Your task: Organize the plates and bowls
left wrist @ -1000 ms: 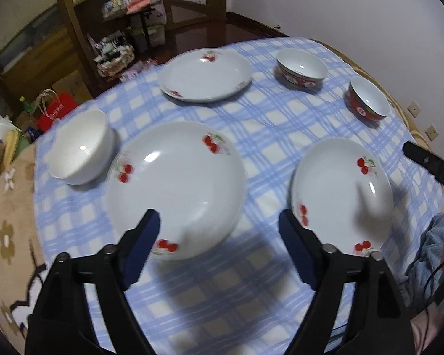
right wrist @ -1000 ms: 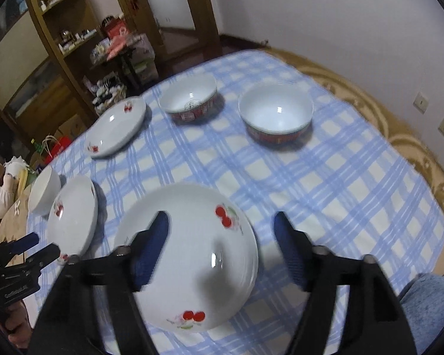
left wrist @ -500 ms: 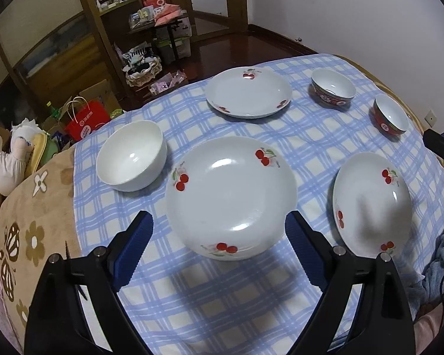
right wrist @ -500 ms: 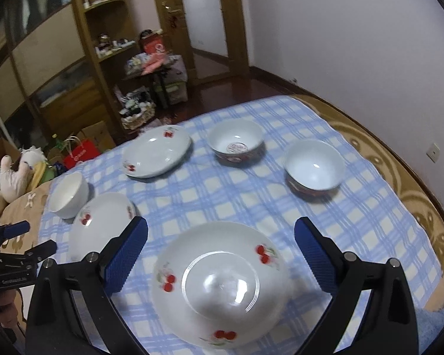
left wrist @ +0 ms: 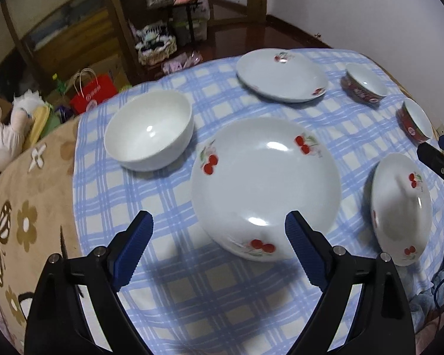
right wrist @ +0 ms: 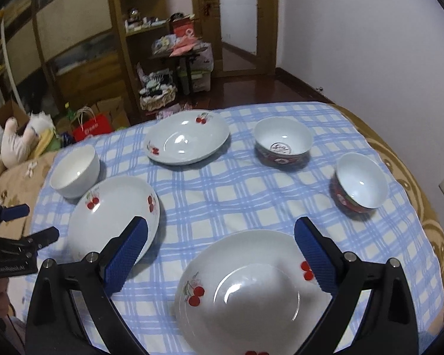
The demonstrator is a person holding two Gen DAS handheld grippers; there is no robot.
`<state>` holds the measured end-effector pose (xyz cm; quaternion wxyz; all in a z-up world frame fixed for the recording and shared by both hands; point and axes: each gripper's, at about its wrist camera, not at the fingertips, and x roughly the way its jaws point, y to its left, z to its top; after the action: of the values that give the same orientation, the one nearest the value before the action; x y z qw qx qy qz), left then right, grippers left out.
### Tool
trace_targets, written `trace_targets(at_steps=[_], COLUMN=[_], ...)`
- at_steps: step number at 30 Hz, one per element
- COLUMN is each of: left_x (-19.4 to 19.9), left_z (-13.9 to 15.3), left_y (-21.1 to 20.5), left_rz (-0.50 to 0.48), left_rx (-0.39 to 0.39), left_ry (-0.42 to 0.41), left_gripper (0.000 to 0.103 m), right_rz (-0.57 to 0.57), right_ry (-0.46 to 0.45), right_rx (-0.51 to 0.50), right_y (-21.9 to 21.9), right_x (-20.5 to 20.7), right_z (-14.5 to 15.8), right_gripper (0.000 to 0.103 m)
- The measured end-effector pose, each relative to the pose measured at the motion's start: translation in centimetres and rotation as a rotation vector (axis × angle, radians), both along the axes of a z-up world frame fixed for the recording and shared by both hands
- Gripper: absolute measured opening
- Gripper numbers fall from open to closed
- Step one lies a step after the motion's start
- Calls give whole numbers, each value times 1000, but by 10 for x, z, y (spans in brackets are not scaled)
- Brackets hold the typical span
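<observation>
On the blue checked cloth stand three white cherry plates and three bowls. My left gripper [left wrist: 219,236] hangs open above the near edge of the middle plate [left wrist: 266,186], nothing between its fingers. A plain white bowl [left wrist: 149,130] sits to its left and a second plate [left wrist: 399,210] to its right. My right gripper [right wrist: 222,236] is wide open over the far rim of that second plate [right wrist: 251,293], apart from it. Further back lie the third plate [right wrist: 188,137] and two red-sided bowls [right wrist: 282,142] [right wrist: 361,180].
The round table's brown floral cover [left wrist: 29,207] shows beyond the cloth at the left. Behind the table stand wooden shelves [right wrist: 83,59], a red bag [right wrist: 91,125] and a plush toy [left wrist: 6,139]. A white wall [right wrist: 370,44] runs along the right.
The left gripper slid left, bringing the white bowl closer to the middle of its view. The right gripper spread its jaws wider, rolled and drew back, so its plate sits lower in view.
</observation>
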<state>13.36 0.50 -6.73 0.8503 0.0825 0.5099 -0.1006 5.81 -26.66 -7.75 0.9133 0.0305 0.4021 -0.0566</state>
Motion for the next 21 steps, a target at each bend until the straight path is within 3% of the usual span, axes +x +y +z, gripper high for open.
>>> trace_targets(at_steps=[21], left_x=[44], left_z=[-40], left_y=[25], left_rz=[122], left_rx=[-66], left_ry=[129], left_gripper=[89], right_rz=[83], right_ry=[27], right_rx=[91], right_y=[33], right_x=[50], right_z=[-30], right_gripper=[103])
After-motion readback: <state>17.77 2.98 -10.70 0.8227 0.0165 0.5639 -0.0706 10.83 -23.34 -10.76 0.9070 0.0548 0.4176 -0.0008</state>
